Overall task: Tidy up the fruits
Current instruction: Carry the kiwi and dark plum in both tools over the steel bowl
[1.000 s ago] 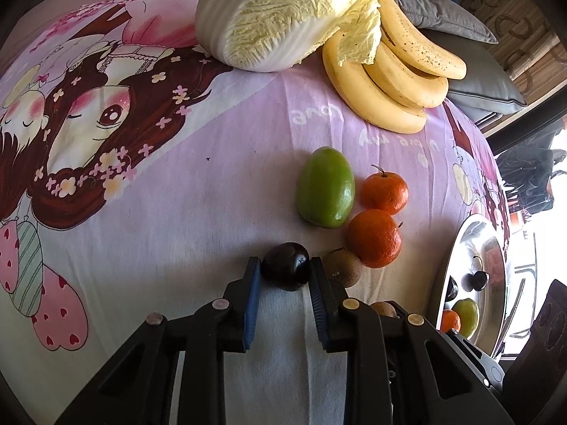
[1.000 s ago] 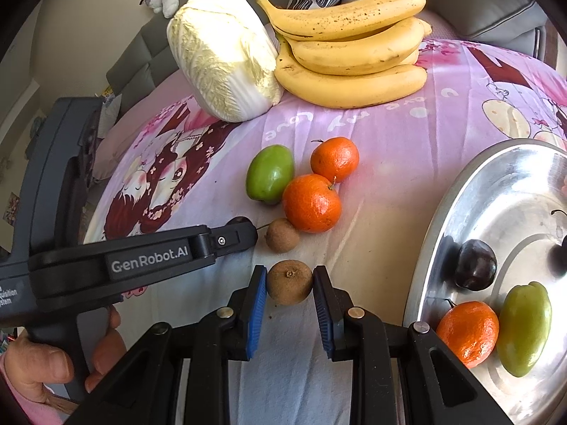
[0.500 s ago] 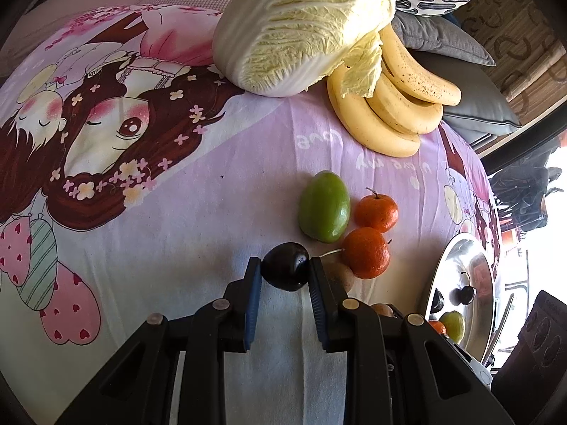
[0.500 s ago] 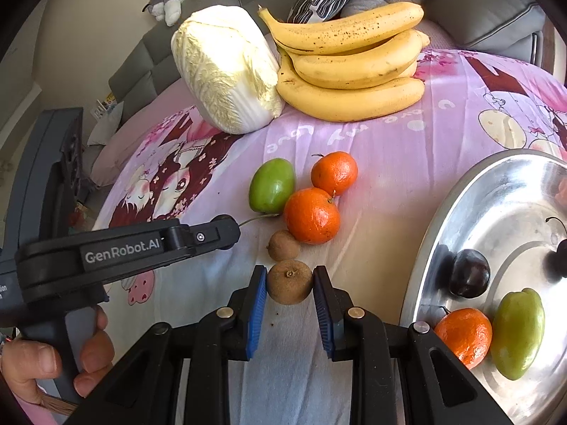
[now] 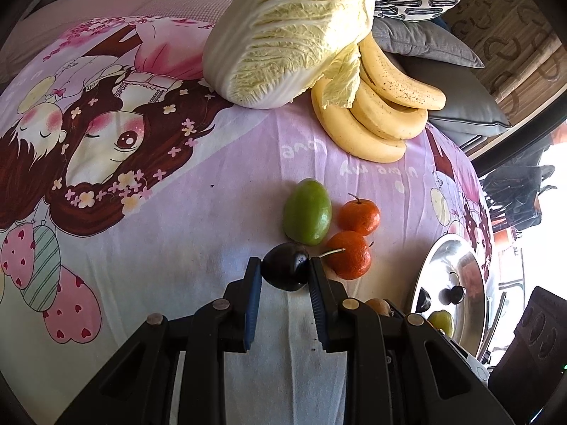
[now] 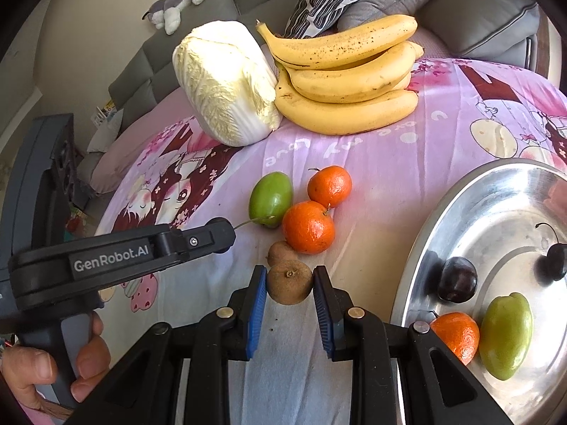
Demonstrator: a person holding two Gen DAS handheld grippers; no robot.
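My left gripper point(image 5: 285, 271) is shut on a dark plum point(image 5: 286, 270) and holds it above the cloth. My right gripper point(image 6: 290, 281) is shut on a brown kiwi point(image 6: 290, 282), also off the cloth. On the cloth lie a green fruit point(image 6: 271, 198), two oranges point(image 6: 308, 227) point(image 6: 329, 186) and a second kiwi point(image 6: 281, 252). The steel plate point(image 6: 496, 212) at the right holds a plum point(image 6: 457, 279), an orange point(image 6: 455, 333), a green fruit point(image 6: 506, 334) and a cherry point(image 6: 554, 261). The left tool point(image 6: 106, 258) shows in the right wrist view.
A napa cabbage point(image 6: 223, 81) and a bunch of bananas point(image 6: 347, 78) lie at the back of the pink cartoon cloth point(image 5: 141, 212). Grey and patterned cushions point(image 6: 471, 17) sit behind them. The plate also shows at the right in the left wrist view point(image 5: 457, 283).
Both grippers have risen and drawn back with their fruit; the fruits on the cloth look smaller and farther. The plum has left the cloth beside the small kiwi.
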